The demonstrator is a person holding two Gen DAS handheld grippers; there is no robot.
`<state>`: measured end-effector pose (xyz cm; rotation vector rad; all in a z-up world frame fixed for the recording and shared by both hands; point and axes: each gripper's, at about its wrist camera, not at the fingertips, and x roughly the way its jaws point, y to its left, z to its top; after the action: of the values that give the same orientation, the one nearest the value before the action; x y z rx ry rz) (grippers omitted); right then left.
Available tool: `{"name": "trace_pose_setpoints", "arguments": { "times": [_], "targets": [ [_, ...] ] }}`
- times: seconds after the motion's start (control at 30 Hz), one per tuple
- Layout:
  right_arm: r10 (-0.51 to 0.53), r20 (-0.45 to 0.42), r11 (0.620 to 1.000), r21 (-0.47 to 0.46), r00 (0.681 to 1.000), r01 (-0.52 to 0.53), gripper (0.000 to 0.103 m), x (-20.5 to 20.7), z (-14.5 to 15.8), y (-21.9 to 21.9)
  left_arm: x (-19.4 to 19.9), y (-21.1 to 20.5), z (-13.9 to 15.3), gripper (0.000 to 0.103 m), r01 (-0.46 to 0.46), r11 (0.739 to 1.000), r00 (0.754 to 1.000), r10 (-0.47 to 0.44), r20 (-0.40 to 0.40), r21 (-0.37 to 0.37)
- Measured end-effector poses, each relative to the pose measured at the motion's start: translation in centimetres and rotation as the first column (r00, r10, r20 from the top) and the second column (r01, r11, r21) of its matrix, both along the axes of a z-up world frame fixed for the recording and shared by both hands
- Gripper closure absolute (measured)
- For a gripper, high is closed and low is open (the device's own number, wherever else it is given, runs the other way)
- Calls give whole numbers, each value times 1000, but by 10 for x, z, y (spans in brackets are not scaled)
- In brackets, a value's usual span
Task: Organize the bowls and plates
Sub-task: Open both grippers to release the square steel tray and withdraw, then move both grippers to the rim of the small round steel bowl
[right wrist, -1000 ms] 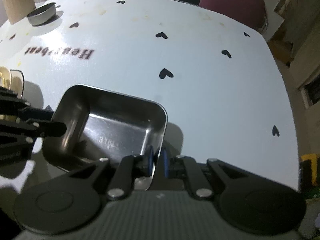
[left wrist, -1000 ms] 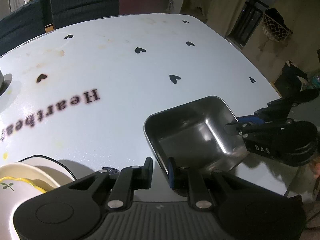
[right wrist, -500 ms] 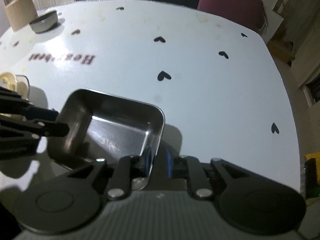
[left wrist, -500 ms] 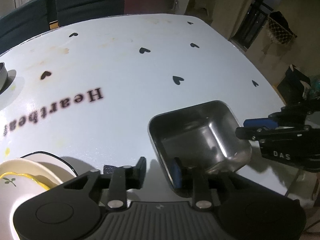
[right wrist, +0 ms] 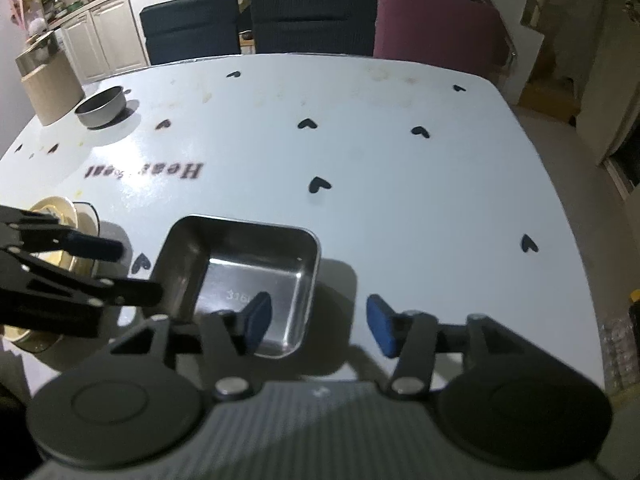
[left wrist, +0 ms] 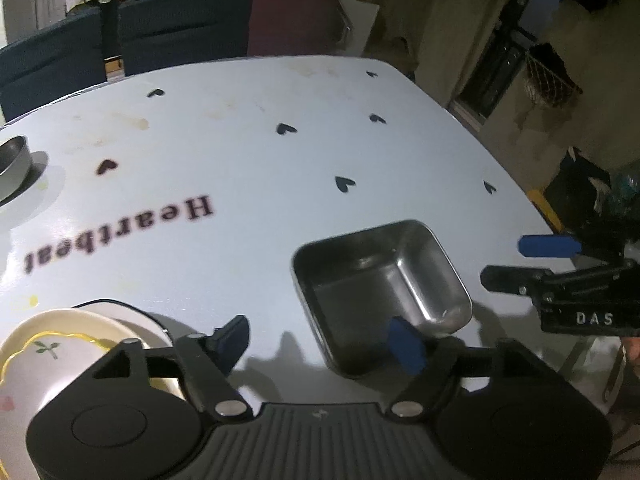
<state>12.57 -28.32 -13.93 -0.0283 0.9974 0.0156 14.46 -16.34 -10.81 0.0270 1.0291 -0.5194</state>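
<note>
A rectangular steel tray (left wrist: 380, 276) rests on the white table (left wrist: 240, 168); it also shows in the right wrist view (right wrist: 244, 276). My left gripper (left wrist: 320, 342) is open, its right pad just over the tray's near rim. My right gripper (right wrist: 320, 320) is open, its left pad over the tray's near side. It shows at the right of the left wrist view (left wrist: 540, 264). A stack of cream plates and bowls (left wrist: 60, 356) sits at the lower left, also seen in the right wrist view (right wrist: 64, 216).
A small round steel bowl (right wrist: 100, 106) stands at the far left of the table, also at the edge of the left wrist view (left wrist: 12, 160). A tan canister (right wrist: 48, 80) stands behind it. Chairs (right wrist: 312, 16) line the far side.
Both grippers have opened and let go of the steel tray, which now rests on the table. Both have pulled back a little from it.
</note>
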Motion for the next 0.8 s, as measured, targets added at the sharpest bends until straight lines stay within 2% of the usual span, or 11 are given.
{"name": "trace_pose_setpoints", "arguments": {
  "times": [0.1,0.13,0.17,0.27,0.63,0.8],
  "targets": [
    [-10,15,1000,5,1000,10,17,-4,3,-1,-1,10,6,8,-21,1000,1000,21,21,-1],
    [-9,19,1000,5,1000,8,12,-4,4,0,-2,12,8,3,-27,1000,999,27,26,1],
    [-7,29,1000,6,1000,7,11,-5,5,1,-2,16,10,0,-35,999,999,35,32,1],
    [-11,49,1000,11,999,11,0,-4,9,5,0,30,15,0,-62,998,997,62,47,4],
    [4,133,1000,20,991,-7,0,26,25,48,22,109,37,0,-231,972,968,234,96,-36],
    [29,165,998,49,986,-38,0,47,30,82,35,156,42,0,-329,943,936,332,120,-49]
  ]
}}
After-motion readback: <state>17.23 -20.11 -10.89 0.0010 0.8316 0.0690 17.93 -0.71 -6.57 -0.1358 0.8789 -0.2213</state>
